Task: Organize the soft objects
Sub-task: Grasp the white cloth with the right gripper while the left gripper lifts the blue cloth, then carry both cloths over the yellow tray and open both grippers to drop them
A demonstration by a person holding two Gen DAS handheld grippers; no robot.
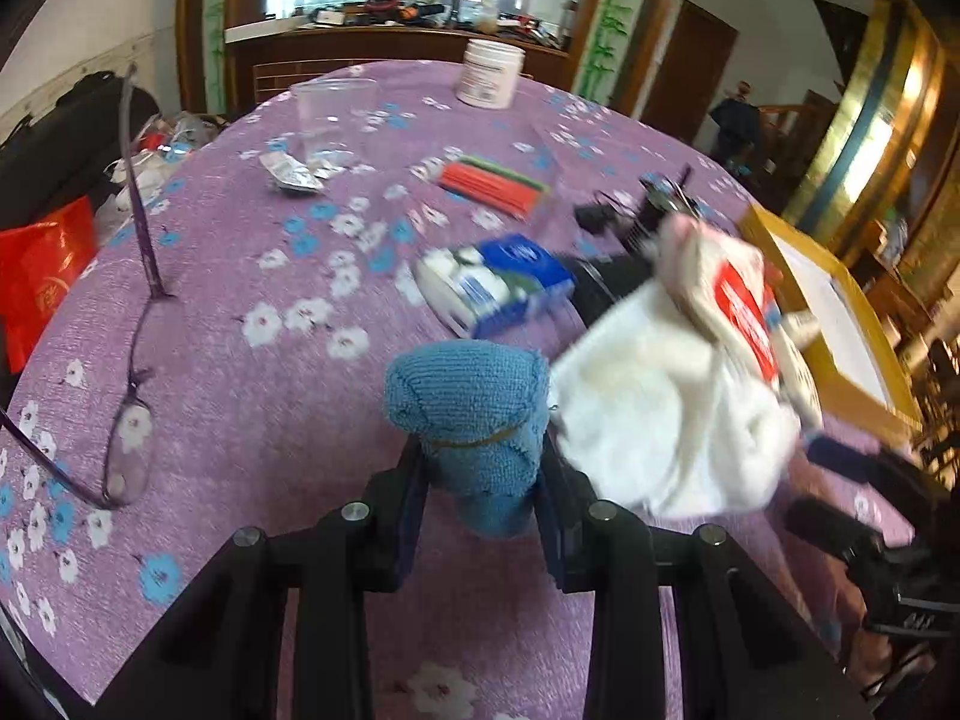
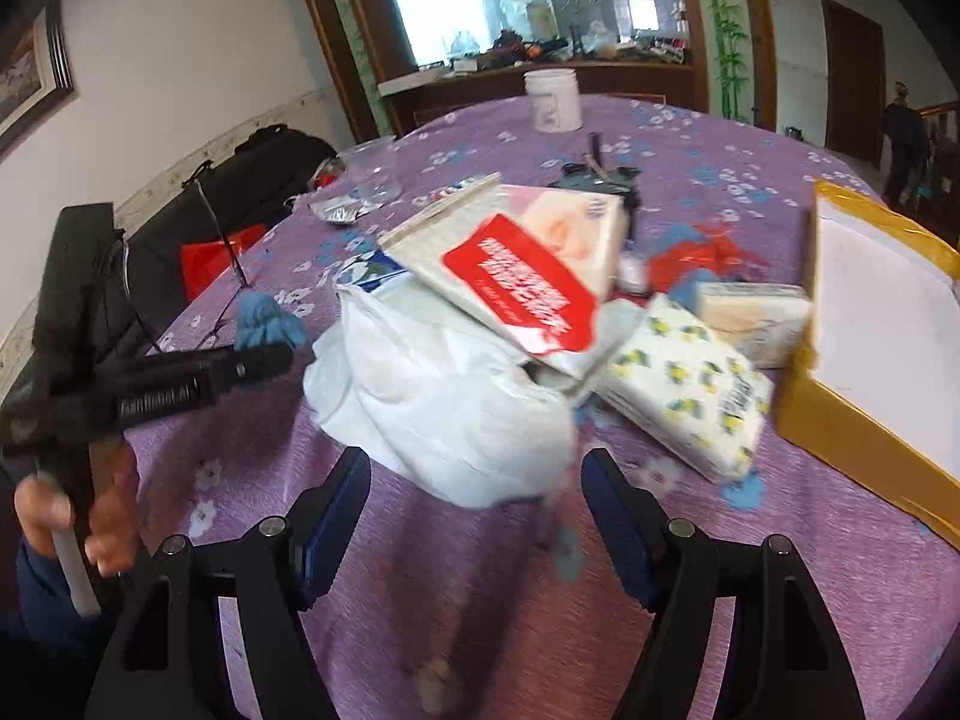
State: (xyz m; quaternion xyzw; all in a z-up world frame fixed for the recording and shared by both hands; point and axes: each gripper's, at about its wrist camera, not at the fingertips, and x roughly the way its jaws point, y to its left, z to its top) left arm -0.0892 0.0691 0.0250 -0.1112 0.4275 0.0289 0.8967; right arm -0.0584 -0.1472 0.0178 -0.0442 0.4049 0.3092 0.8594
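The left gripper [image 1: 480,480] is clenched on the rolled blue towel [image 1: 474,414], lifting it clear of the bench [image 1: 240,300], likely for sorting. The right gripper [image 2: 474,516] stands released before the white cloth [image 2: 444,396], probably the next pick.

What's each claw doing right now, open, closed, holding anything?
Left claw: closed on the rolled blue towel.
Right claw: open, holding nothing; the white cloth lies just ahead of it.
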